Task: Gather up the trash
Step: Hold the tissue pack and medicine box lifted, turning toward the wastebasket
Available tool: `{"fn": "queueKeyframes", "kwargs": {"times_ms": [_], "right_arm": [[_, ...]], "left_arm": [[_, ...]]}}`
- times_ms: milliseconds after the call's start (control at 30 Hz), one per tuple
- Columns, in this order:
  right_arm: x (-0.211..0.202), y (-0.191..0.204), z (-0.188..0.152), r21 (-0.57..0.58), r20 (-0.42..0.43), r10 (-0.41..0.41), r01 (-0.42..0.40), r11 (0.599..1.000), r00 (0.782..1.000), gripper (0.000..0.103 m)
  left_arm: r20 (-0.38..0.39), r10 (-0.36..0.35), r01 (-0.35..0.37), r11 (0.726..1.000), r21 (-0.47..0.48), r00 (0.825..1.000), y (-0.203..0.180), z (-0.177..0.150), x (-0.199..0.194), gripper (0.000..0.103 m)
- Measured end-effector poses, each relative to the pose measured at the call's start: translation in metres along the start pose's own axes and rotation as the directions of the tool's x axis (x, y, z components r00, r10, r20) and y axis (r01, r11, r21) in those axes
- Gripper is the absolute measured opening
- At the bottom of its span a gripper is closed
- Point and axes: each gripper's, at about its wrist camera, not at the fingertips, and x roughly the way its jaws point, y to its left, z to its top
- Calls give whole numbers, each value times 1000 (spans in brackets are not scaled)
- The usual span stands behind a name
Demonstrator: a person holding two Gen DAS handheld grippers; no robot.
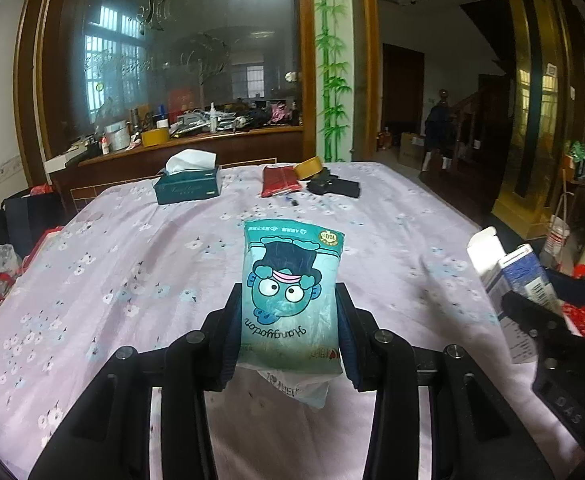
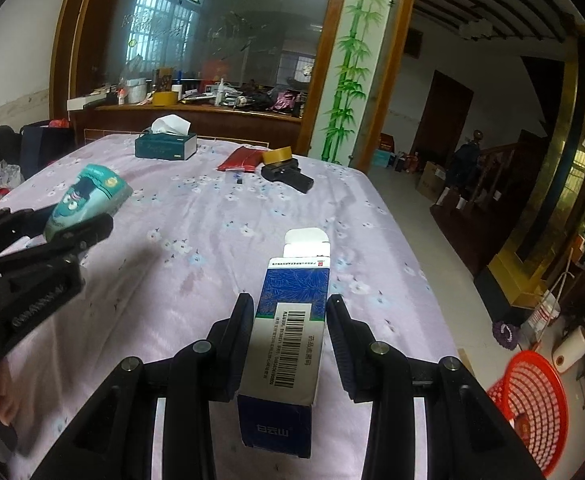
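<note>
Both grippers carry trash above the table, ready for the bin.

At the bottom centre of the left wrist view, the left gripper (image 1: 288, 320) pinches a teal plastic tissue packet with a cartoon face (image 1: 290, 292) between its fingers; in the right wrist view the right gripper (image 2: 288, 340) has its fingers closed against the sides of a blue-and-white cardboard box with a barcode and open flap (image 2: 288, 328). Both items hang clear of the lilac floral tablecloth (image 2: 212, 216). A red plastic mesh basket (image 2: 528, 404) stands on the floor at lower right. Pickup looks done; next, each piece probably needs carrying rightward over that basket and releasing. Farther back lie a dark green tissue box (image 1: 186, 186), a red pouch (image 1: 279, 181) and a tape roll (image 1: 309, 167).
</note>
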Motion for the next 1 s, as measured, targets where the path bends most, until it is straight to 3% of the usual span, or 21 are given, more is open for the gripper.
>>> {"fn": "queueKeyframes", "kwargs": {"times_ms": [433, 1000], "right_arm": [[-34, -15, -34, 51, -6, 39, -38, 998, 999, 41], [-48, -48, -49, 111, -1, 34, -33, 993, 999, 41]], "left_arm": [[-12, -55, 56, 998, 36, 998, -35, -33, -55, 40], [-29, -89, 90, 994, 60, 996, -66, -39, -60, 40]]}}
